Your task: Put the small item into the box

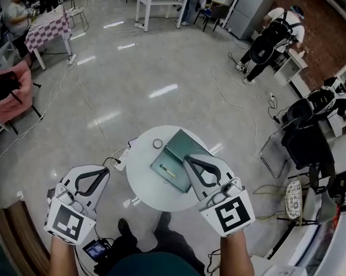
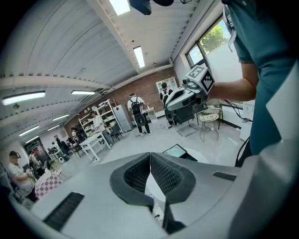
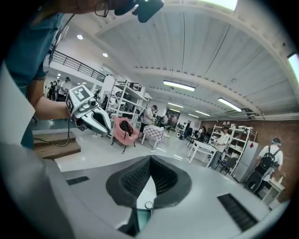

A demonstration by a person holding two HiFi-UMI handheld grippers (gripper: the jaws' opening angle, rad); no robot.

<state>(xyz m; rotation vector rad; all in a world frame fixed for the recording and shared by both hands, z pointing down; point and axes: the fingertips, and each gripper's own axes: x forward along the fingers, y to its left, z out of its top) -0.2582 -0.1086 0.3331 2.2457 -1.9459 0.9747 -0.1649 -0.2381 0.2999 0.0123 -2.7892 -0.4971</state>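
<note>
A teal box (image 1: 173, 158) lies open on the small round white table (image 1: 146, 182), with a small pale object (image 1: 167, 172) in its lower half. A small ring-shaped item (image 1: 157, 143) rests on the table just left of the box; the right gripper view shows the same ring (image 3: 148, 205) below the jaws beside the box's teal edge (image 3: 140, 218). My right gripper (image 1: 188, 159) hovers over the box, shut and empty. My left gripper (image 1: 105, 170) is held off the table's left edge, also shut and empty. In the left gripper view the box (image 2: 177, 151) lies ahead.
Cables and a power strip (image 1: 120, 161) lie on the floor left of the table. A black chair (image 1: 300, 142) and a wicker stool (image 1: 294, 199) stand to the right. A pink chair (image 1: 13, 92), a checkered table (image 1: 47, 28) and people (image 1: 273, 39) are farther off.
</note>
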